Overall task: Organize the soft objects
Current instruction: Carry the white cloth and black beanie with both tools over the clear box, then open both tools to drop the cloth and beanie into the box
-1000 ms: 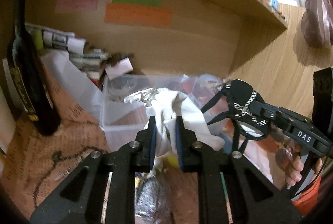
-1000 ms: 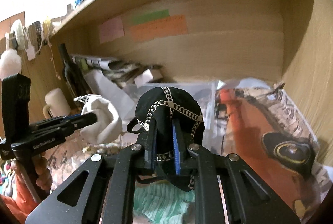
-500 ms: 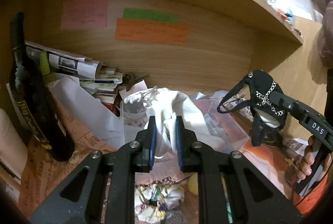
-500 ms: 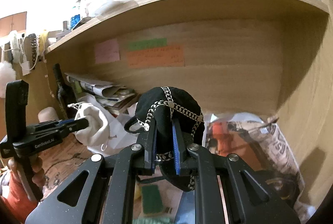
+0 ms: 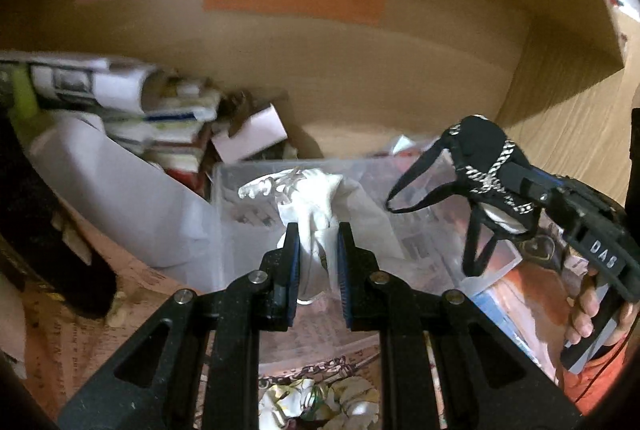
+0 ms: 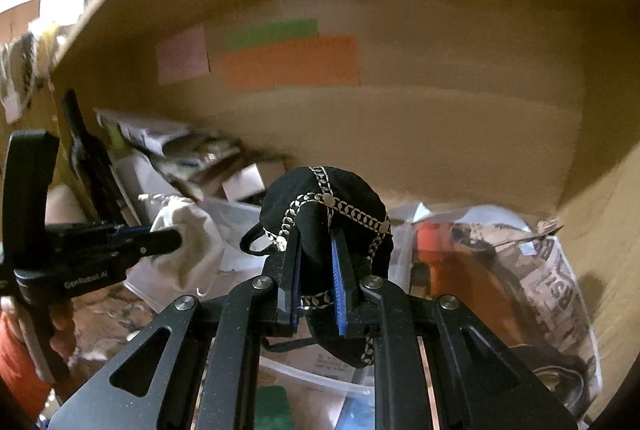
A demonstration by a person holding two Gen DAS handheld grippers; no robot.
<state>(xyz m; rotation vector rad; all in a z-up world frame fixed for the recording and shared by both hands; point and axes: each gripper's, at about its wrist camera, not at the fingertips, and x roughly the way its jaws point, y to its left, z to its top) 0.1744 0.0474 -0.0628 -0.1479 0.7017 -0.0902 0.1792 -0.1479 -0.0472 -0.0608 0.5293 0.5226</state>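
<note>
Snagging is my main worry here. My left gripper (image 5: 318,254) is pinching the white cloth (image 5: 320,198) right over the clear plastic bin (image 5: 240,214), and my right gripper (image 6: 316,270) is clamped on the black chain-trimmed mask (image 6: 324,214), held up in the air just beside the bin on its right. The mask's ear loops (image 5: 416,186) dangle loose, so they could catch on the bin's rim or drag across the cloth when I lower it. The cloth is bunched and hangs well past my fingers, so if I let go too high it might drape over the edge instead of landing inside. Everything's motion-blurred, so I can't really tell how deep the bin is.
</note>
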